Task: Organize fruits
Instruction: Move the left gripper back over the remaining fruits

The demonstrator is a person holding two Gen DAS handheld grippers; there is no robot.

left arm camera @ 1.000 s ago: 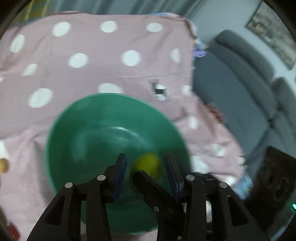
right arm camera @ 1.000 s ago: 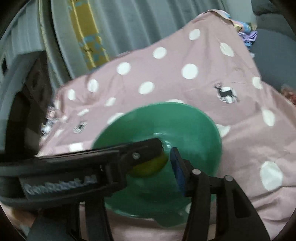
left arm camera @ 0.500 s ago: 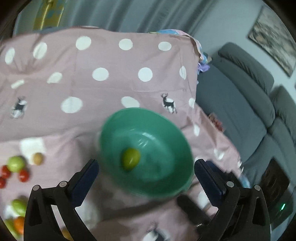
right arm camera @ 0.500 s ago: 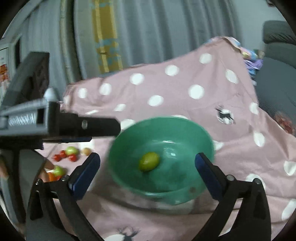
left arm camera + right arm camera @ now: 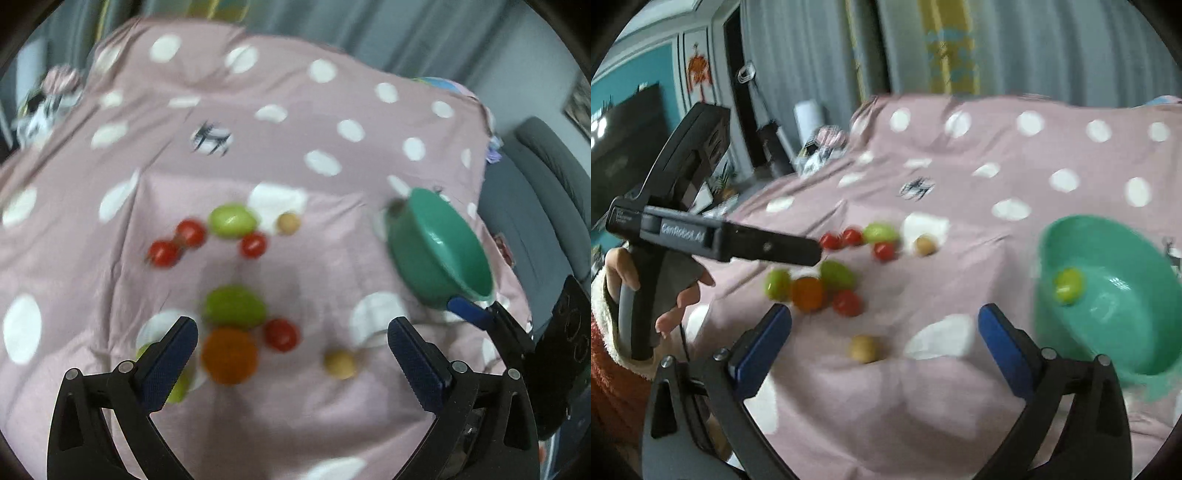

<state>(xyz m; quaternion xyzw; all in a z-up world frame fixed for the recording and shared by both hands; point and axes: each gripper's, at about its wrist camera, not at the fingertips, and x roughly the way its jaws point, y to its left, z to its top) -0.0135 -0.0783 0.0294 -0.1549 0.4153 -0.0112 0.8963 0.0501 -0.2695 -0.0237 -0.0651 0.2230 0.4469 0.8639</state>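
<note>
Both the left gripper (image 5: 291, 345) and the right gripper (image 5: 884, 334) gape empty, the right's jaws closing slightly. Loose fruits (image 5: 809, 291) lie well left of the green bowl (image 5: 1115, 332), which holds one green fruit (image 5: 1068, 285). A hasty pinch may send round fruit rolling across the cloth (image 5: 960, 406).

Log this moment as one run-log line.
left gripper: open, empty | right gripper: closing, empty | round green plastic bowl: one yellow-green fruit | pink dotted cloth: fruits loose
</note>
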